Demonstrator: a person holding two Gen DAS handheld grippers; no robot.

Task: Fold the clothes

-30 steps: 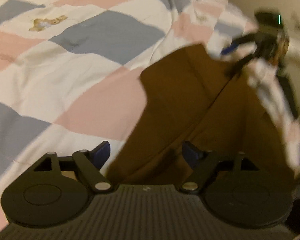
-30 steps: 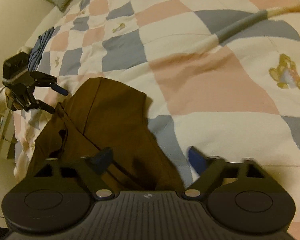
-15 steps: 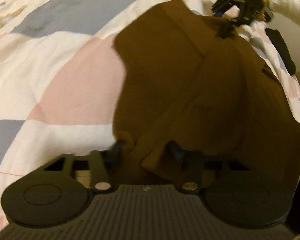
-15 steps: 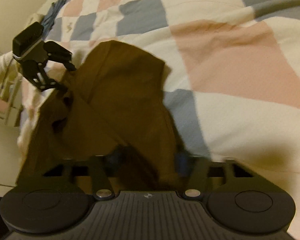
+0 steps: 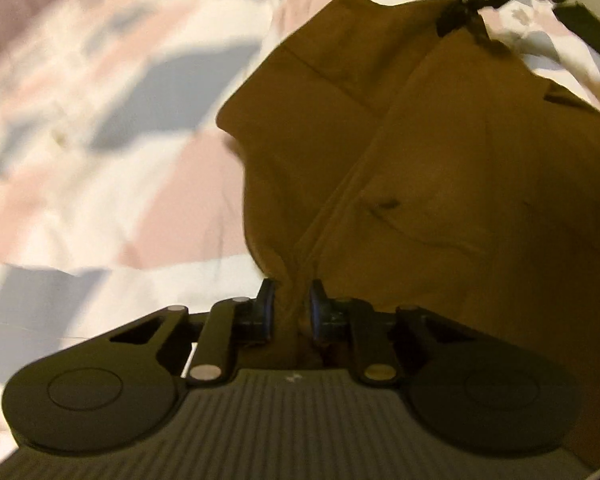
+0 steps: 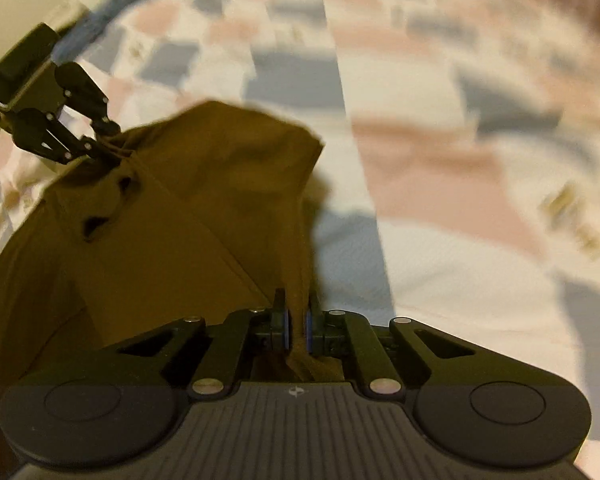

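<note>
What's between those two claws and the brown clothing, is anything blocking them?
Nothing visible. The left gripper and the right gripper are each shut directly on a bunched edge of the brown garment, lifting it over the checked quilt. No other item lies on the cloth between them.

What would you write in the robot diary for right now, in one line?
stage: lifting to fold | left claw: shut on brown garment | right claw: shut on brown garment | under it: checked quilt | view: blurred
</note>
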